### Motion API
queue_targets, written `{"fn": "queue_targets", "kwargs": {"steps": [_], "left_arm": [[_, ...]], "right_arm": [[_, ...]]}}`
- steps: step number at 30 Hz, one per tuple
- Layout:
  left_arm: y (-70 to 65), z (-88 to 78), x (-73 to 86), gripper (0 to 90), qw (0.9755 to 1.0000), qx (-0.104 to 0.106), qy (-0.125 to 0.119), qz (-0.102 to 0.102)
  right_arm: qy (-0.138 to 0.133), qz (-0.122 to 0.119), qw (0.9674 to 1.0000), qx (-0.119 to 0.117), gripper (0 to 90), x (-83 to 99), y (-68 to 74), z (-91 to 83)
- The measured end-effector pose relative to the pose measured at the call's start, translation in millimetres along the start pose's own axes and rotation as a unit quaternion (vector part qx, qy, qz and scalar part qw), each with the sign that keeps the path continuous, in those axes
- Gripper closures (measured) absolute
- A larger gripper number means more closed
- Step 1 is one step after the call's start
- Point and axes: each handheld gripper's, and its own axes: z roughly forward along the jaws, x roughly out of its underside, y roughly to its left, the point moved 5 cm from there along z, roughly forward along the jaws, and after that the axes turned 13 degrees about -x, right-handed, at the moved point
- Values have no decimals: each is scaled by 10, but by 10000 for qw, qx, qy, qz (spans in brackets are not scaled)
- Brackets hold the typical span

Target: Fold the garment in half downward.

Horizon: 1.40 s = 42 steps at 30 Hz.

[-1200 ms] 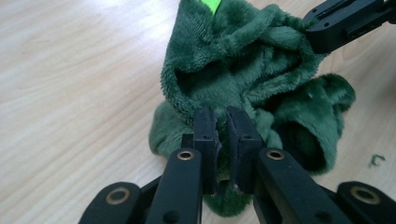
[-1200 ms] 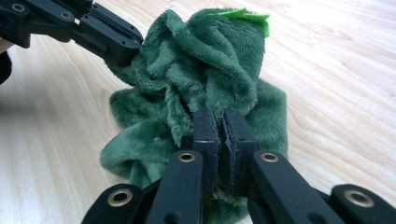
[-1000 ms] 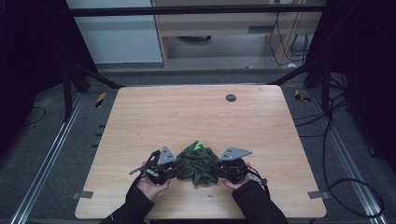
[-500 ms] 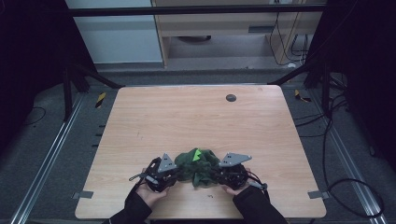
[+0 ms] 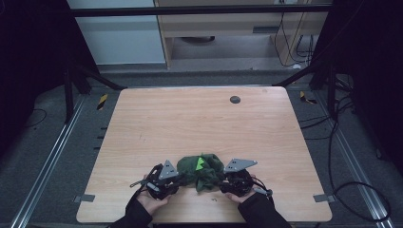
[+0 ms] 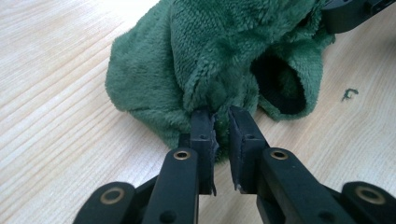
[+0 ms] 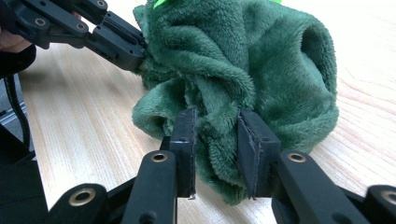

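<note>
Green fleece cloth (image 5: 200, 170) sits bunched in a loose heap near the near edge of the wooden table (image 5: 199, 118), a little left of the table's middle line, and it lies squarely between the two tools. The left gripper (image 5: 167, 179) comes at it from the left and the right gripper (image 5: 230, 179) from the right, so the heap's long axis, such as it has one, runs left to right from one tool to the other.

In the left gripper view the left gripper (image 6: 221, 122) has its jaws drawn almost together on a thin fold at the cloth's (image 6: 219, 56) near-left edge; a narrow slit remains between the pads, with pile pinched in it. In the right gripper view the right gripper (image 7: 216, 128) stands with jaws wider apart, a thick roll of the cloth (image 7: 243, 70) wedged between them and touching both pads, so it looks gripped on a fatter fold.

Both hands are equally close; neither has any reach to make. Since each tool holds an opposite side, the coming move likely depends on drawing them apart, left and right, to spread the heap. A bright green tag (image 5: 200, 163) shows on top.
</note>
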Motion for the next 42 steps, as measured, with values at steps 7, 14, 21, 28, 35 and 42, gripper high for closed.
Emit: {"fn": "queue_targets", "kwargs": {"steps": [7,14,21,28,35,42], "left_arm": [[16,-31,26,782,9999,38,36,-120],[103,-115,50,776,9997,-46,35,-253],[309,-187,47,807,9983,-244,-16,-530],[546,-189,-156,837,9955,-503,-138,-796],[629,32,-441,898,9946,-612,-99,-838],[560,242,-521,900,9948,-421,-18,-926]], "right_arm": [[-83,36,10000,6,677,-23,24,-51],[-241,77,9997,19,694,-74,21,-144],[-384,59,9991,163,777,-163,-26,-226],[-549,100,9978,366,837,-305,-135,-259],[-736,307,9952,573,899,-542,-367,-169],[-533,459,9956,614,900,-558,-545,46]]}}
